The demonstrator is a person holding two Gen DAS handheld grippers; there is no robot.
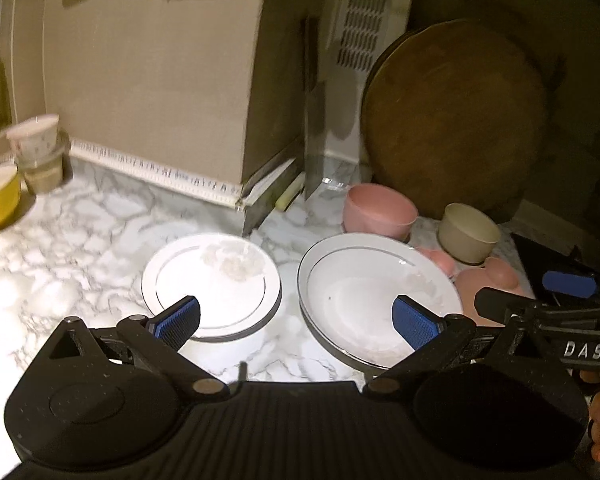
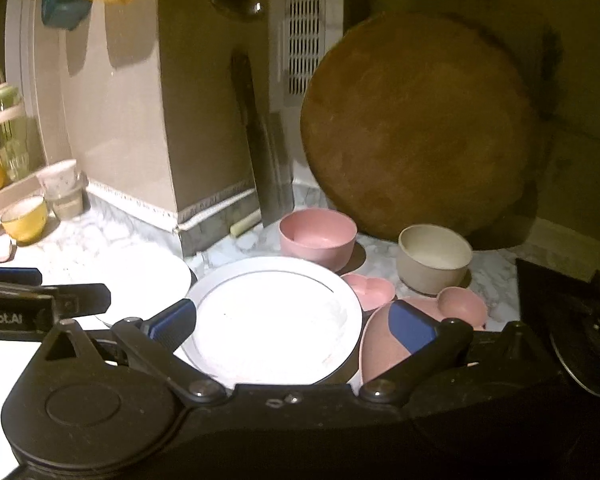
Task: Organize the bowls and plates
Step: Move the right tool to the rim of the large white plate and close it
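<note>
While both tools hang over the marble counter [image 1: 80,220], note that your left gripper [image 1: 296,322] stands wide and empty, its blue pads straddling the gap between two white plates. The smaller plate [image 1: 211,284] lies ahead and to its left; the larger plate [image 1: 374,300] lies ahead and to its right, one rim near the other but apart. Your right gripper [image 2: 294,326] is likewise wide and holds nothing, with the larger plate [image 2: 274,320] directly between and beyond its fingers, so this arm is judged the nearer to it. Its right pad overlaps a pink heart-shaped dish [image 2: 384,344] just beside the plate's rim. A pink bowl [image 2: 318,236] and a beige bowl [image 2: 434,258] stand behind, before the leaning wooden board [image 2: 420,128].
</note>
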